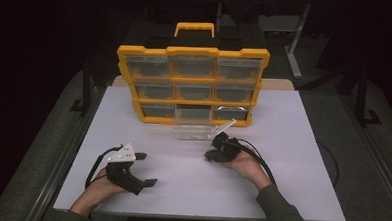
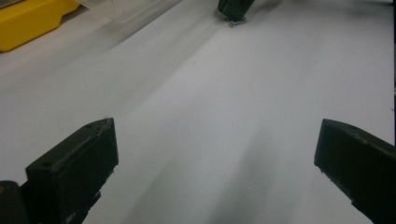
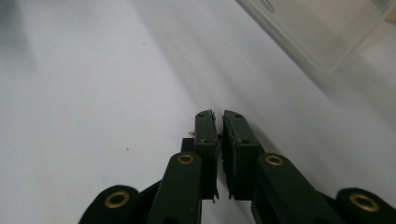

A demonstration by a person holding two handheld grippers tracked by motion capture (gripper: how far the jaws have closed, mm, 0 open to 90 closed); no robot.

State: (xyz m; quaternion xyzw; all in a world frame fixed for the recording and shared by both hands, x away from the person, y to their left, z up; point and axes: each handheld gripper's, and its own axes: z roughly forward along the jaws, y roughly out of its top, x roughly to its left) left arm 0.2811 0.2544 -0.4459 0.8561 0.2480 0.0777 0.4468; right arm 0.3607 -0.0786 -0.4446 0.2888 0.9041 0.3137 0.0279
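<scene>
My left gripper (image 1: 147,169) rests near the table's front left, open wide with bare white tabletop between its jaws (image 2: 217,135). Just in front of the clear drawer, my right gripper (image 1: 209,156) points down at the table, its jaws (image 3: 218,114) shut to a thin slit with nothing visible between them. A small silver part (image 2: 237,21) lies at its tips on the table; it peeks out beside one jaw (image 3: 191,134), and I cannot tell whether it is pinched. The clear plastic drawer (image 1: 193,129) sits pulled out on the table, in front of the yellow organizer (image 1: 192,53).
The organizer has three rows of clear drawers and a carry handle (image 1: 194,26); its bottom middle slot is dark. The white table (image 1: 292,159) ends near my forearms. Cables trail from both grippers. The clear drawer's corner (image 3: 317,32) is close to my right jaws.
</scene>
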